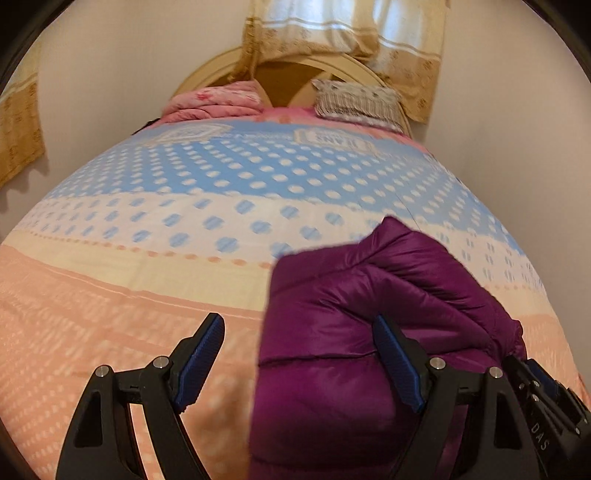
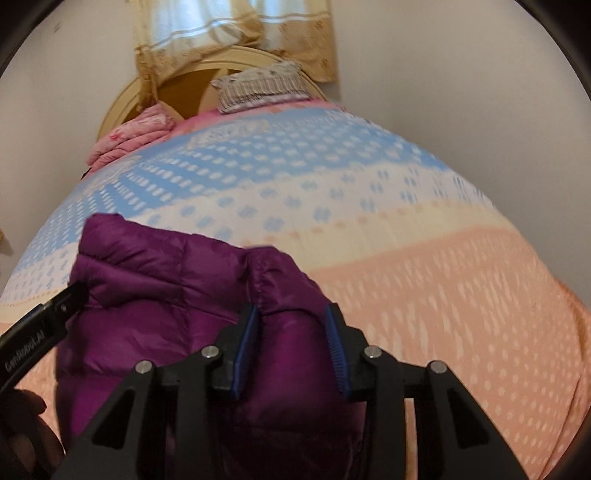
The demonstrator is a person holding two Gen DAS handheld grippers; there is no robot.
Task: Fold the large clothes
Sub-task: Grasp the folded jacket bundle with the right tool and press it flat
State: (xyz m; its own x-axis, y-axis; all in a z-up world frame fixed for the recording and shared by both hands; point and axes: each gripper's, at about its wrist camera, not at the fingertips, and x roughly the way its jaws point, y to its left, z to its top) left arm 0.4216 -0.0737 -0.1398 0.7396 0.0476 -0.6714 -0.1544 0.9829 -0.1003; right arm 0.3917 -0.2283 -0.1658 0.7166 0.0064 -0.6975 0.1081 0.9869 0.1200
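Observation:
A purple puffer jacket [image 1: 369,295] lies bunched on the bed's patterned cover [image 1: 147,295]. My left gripper [image 1: 298,321] stands wide open over the jacket's left edge: one pad is over bare cover, the other over the purple fabric. In the right wrist view the jacket [image 2: 166,277] fills the lower left. My right gripper [image 2: 291,312] is shut on a puffy fold of it, with fabric bulging between the blue pads. The left gripper's black finger [image 2: 62,306] shows at the jacket's left side. The right gripper's body [image 1: 535,387] sits at the jacket's right.
A pink folded quilt [image 1: 218,99] and a striped pillow [image 1: 354,99] rest at the bed's far end, against a cream headboard [image 1: 207,74]. Yellow curtains [image 1: 332,29] hang behind. A person's hand [image 2: 22,443] shows at the lower left. Walls flank the bed.

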